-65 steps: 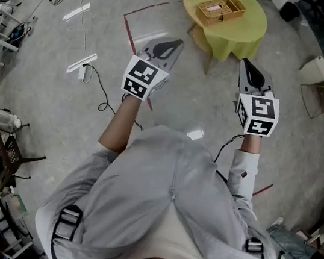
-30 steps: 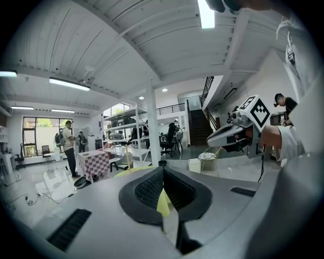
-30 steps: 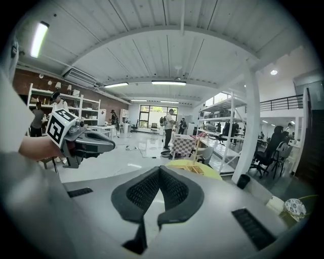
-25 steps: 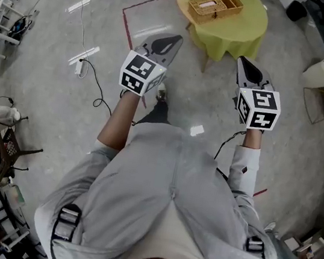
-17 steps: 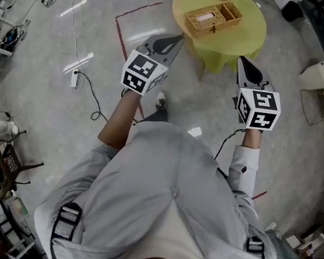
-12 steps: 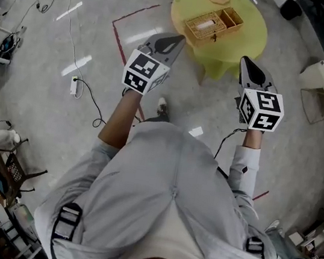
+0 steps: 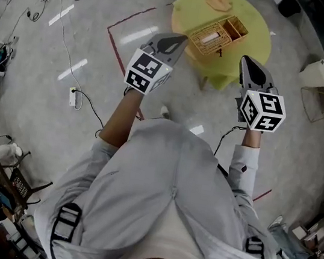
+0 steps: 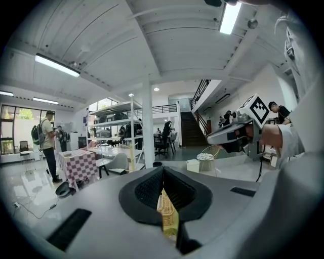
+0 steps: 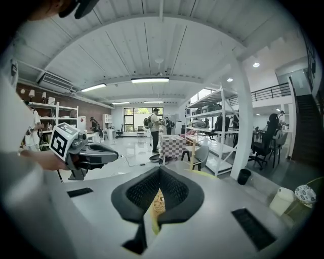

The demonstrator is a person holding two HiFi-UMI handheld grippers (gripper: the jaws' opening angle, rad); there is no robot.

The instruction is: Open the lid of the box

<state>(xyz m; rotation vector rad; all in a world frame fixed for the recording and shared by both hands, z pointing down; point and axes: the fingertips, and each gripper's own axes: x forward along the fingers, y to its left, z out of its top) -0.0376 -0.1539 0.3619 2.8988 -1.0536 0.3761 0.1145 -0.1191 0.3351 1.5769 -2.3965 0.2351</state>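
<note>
Closed and empty, the left hand-held gripper (image 7: 179, 38) and right hand-held gripper (image 7: 249, 62) hang short of the box (image 7: 218, 34) on the far desk (image 7: 251, 48), its lid apparently yet to be tackled.

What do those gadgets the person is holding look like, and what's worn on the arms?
The left gripper and right gripper are grey pointed shells with dark ribbed pads; each carries a white cube with black square markers. Light grey shirt: long right sleeve, shorter left sleeve.

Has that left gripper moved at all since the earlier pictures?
Yes. The left gripper has come forward, closer to the yellow table, its tip now near the table's edge.
</note>
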